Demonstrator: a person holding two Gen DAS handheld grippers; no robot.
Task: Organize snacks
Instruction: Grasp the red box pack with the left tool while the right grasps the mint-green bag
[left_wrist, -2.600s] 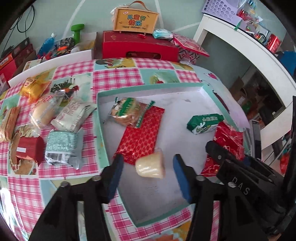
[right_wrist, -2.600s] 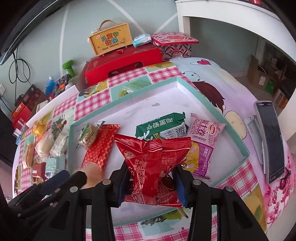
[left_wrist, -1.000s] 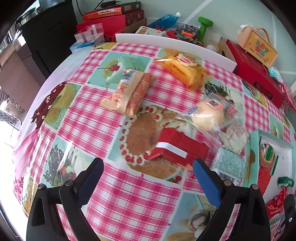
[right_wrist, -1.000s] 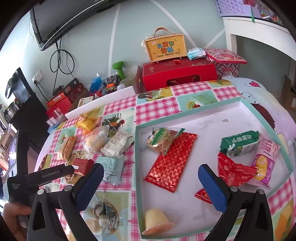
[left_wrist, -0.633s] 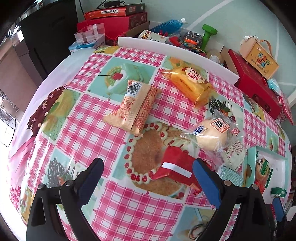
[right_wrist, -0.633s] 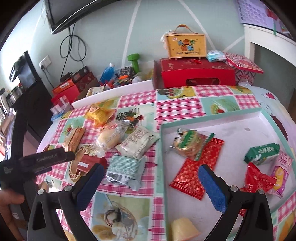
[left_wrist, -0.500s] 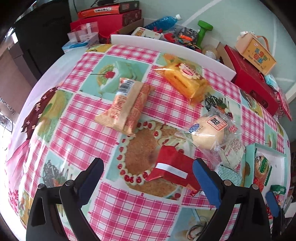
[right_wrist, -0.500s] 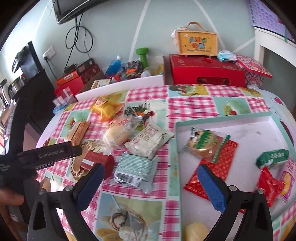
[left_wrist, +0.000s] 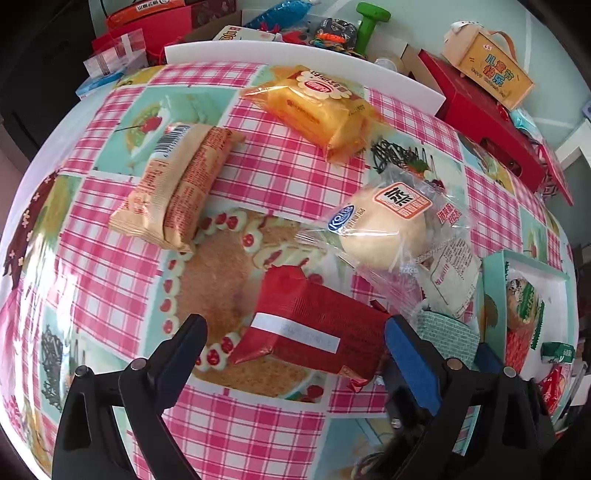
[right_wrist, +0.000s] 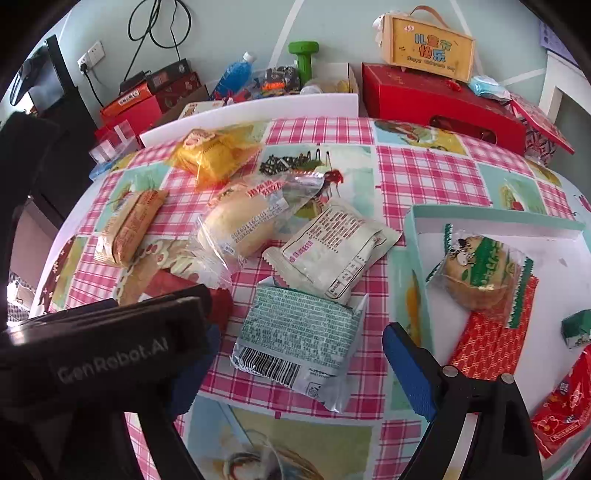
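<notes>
"Two grippers, why so low over the worktop (left_wrist: 258, 417)?"

"Left gripper (left_wrist: 293, 354) has released jaws around the red pack (left_wrist: 314, 325). Right gripper (right_wrist: 295, 365), jaws just narrowing but released, straddles the green pack (right_wrist: 295, 332). Both go in the tray (right_wrist: 413, 258)."

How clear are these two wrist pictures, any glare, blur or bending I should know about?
Left wrist view: sharp, strong fisheye bulge, black corners, white glare on the tablecloth at the left edge and on the clear bun wrapper. Right wrist view: also sharp and bowed, but the left gripper's dark body fills the lower left.
</notes>
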